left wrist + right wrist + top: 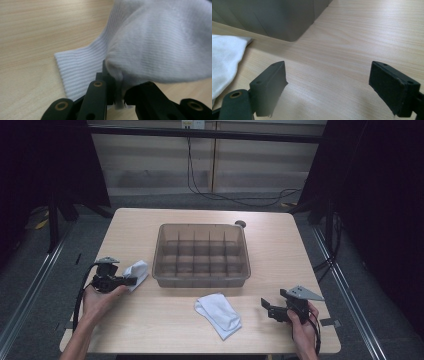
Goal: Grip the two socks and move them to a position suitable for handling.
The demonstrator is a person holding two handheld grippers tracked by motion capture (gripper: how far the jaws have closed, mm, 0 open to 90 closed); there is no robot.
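Pinching a white sock at the table's eight o'clock, the left gripper has completed its grasp, so lifting toward the divided bin probably follows, while the right gripper gapes empty.
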